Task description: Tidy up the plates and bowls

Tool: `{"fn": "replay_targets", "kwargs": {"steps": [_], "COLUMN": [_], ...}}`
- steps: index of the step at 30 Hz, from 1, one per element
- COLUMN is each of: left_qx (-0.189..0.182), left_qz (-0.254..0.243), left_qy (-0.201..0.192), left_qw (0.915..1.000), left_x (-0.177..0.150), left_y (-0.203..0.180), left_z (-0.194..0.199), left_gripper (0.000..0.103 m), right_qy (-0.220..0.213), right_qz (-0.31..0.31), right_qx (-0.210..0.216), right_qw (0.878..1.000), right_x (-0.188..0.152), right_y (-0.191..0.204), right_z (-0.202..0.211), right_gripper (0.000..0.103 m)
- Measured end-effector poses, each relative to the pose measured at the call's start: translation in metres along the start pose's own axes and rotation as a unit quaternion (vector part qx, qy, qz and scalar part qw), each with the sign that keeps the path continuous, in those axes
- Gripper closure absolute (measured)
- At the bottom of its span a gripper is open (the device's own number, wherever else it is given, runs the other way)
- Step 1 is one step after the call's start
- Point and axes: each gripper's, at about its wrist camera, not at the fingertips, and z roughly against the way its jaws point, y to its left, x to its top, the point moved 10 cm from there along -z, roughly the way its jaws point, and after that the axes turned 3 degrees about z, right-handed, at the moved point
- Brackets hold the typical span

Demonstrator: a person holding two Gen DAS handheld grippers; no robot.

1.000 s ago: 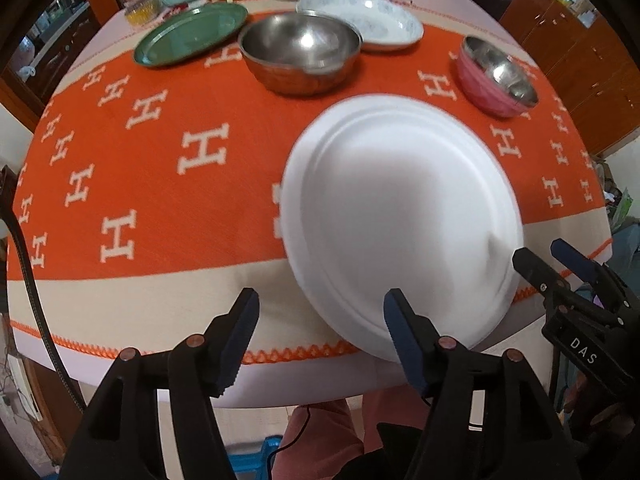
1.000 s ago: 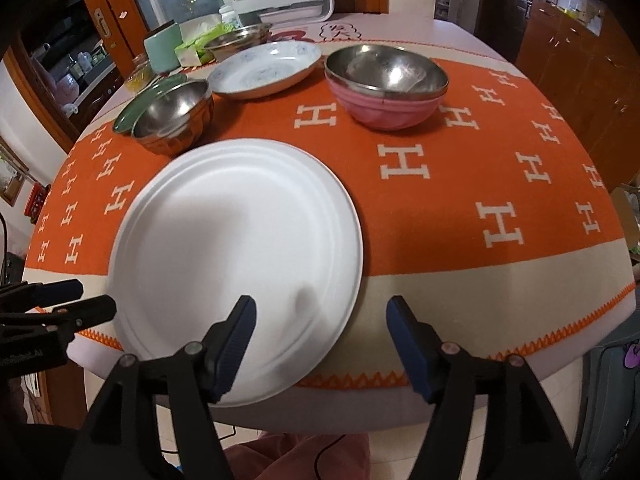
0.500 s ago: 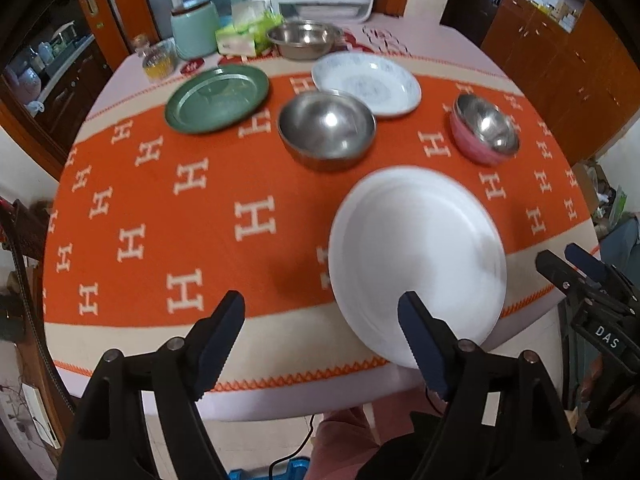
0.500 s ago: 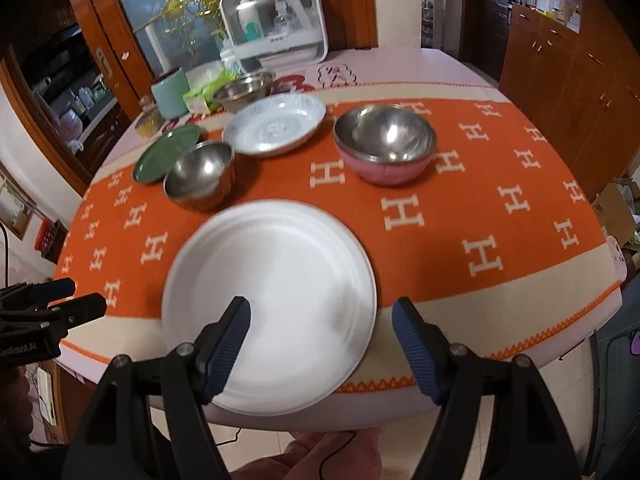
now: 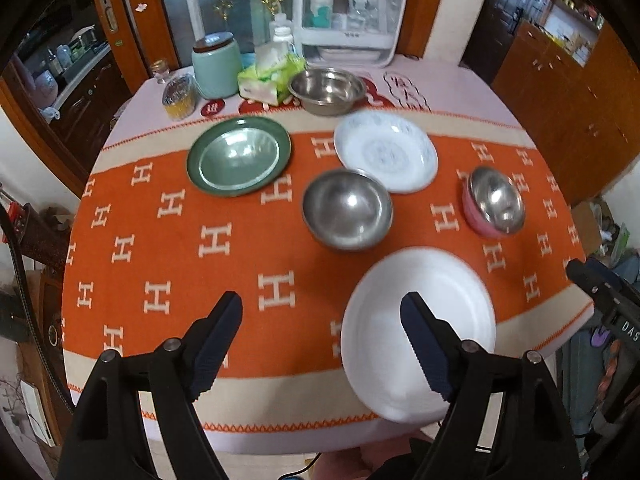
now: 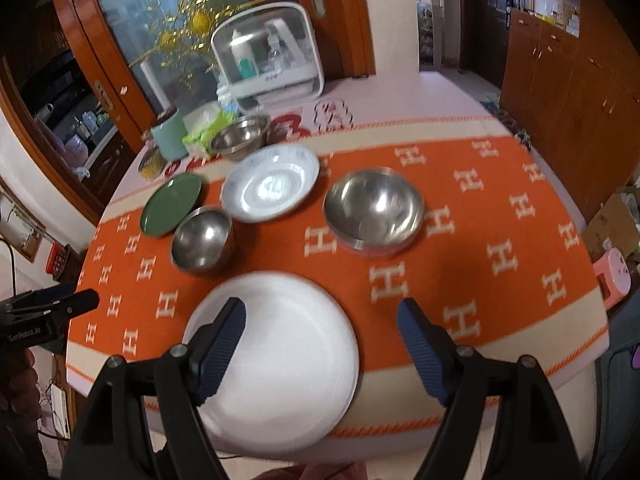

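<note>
A white plate point(image 5: 448, 280) point(image 6: 288, 352) lies at the near edge of the orange-clothed table point(image 5: 160, 240), slightly over the rim. Behind it stand a steel bowl point(image 5: 346, 208) point(image 6: 202, 240), a pink steel-lined bowl point(image 5: 494, 202) point(image 6: 374, 208), a white patterned plate point(image 5: 386, 156) point(image 6: 270, 188), a green plate point(image 5: 239, 156) point(image 6: 171, 204) and a far steel bowl point(image 5: 327, 90) point(image 6: 240, 136). My left gripper point(image 5: 320, 304) hovers open above the near edge, holding nothing. My right gripper point(image 6: 320, 308) hangs likewise, its jaws opening with nothing between them.
At the table's back stand a mint canister point(image 5: 216, 66), a tissue pack point(image 5: 270, 78), a small jar point(image 5: 179, 94) and a white box with bottles point(image 5: 348, 16). Wooden cabinets point(image 6: 568, 80) line the right side. The other hand's gripper shows at each view's edge.
Both grippers have risen and drawn back from the white plate, which stays on the table. Both pairs of jaws have spread wider. More of the table shows now.
</note>
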Motion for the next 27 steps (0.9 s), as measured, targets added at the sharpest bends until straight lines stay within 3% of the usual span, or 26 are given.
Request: {"fn": "replay_targets", "kwargs": {"steps": [11,27], "left_qx": [0.020,0.033], "left_qz": [0.032,0.054], "left_qy": [-0.027,-0.007], "left_qw": [0.9989,0.9980], "left_x": [0.072,0.138], "left_y": [0.002,-0.019], "left_z": [-0.002,-0.057], "left_gripper": [0.023,0.023], "right_qy": [-0.010,0.018], "right_qz": [0.031,0.056], "right_qx": [0.016,0.073], "right_qw": [0.999,0.996], "right_x": [0.089,0.176], "right_y": [-0.024,-0.028], "right_z": [-0.013,-0.089], "right_gripper": [0.023,0.020]}}
